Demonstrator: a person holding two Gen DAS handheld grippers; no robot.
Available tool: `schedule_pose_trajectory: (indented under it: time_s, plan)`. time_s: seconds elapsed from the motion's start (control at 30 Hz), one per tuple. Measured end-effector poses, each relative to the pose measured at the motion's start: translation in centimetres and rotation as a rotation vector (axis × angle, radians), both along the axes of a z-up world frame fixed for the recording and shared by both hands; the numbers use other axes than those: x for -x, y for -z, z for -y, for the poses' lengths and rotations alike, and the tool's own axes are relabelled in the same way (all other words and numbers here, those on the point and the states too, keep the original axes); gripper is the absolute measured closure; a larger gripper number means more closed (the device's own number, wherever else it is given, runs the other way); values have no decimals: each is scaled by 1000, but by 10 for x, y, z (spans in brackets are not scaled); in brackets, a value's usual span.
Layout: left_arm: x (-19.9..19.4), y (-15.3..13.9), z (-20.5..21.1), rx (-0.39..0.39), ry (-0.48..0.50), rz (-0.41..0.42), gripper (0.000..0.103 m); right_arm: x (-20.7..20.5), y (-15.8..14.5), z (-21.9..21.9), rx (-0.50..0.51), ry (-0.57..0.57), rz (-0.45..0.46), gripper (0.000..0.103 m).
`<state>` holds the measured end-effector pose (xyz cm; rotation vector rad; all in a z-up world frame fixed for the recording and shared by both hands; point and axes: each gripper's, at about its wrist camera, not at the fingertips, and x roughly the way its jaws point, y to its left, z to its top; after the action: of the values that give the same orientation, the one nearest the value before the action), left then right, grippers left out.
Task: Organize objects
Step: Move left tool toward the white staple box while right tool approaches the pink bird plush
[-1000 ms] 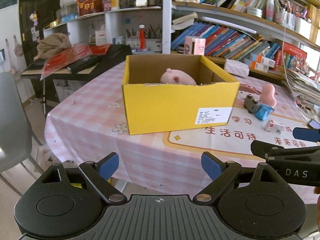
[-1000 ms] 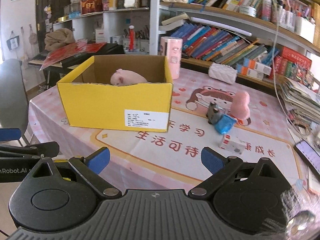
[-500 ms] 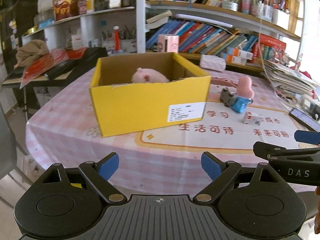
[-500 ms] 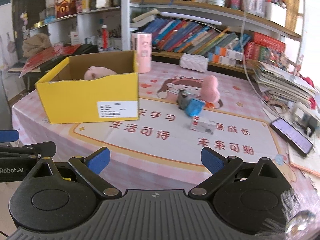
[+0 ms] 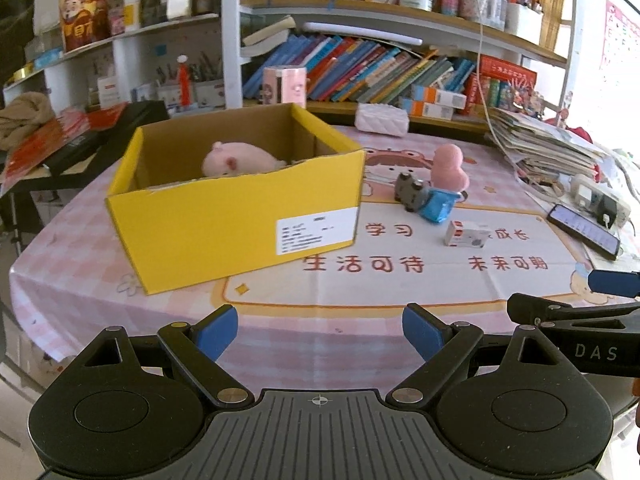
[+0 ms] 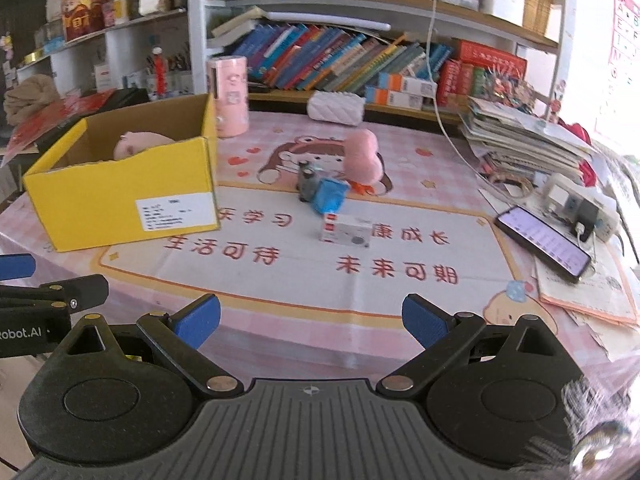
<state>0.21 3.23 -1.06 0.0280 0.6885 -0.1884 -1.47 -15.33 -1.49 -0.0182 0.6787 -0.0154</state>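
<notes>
Both tools hang over the near edge of the worktop [image 5: 192, 304], which wears a pink checked cloth. The left tool [image 5: 316, 330] stands wide apart with nothing between its blue pads, and the right tool [image 6: 311, 320] is likewise spread and empty. A yellow box [image 5: 240, 216] sits on the left part of the worktop, and a pink plush pig [image 5: 240, 160] lies inside it. To the right of the box, well apart from it, a grey toy [image 6: 307, 178], a blue toy [image 6: 330, 196] and a pink plush [image 6: 362, 156] cluster close together. A small white box [image 6: 346, 234] lies just in front of them. A phone [image 6: 544, 244] lies near the right edge.
</notes>
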Motion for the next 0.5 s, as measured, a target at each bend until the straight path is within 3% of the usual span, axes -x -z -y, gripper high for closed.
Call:
schedule_pose_trajectory:
  time_s: [0.5]
  plan:
    - [-31, 1, 33, -10, 11, -19, 12, -33, 4, 30, -18, -4, -52, 8]
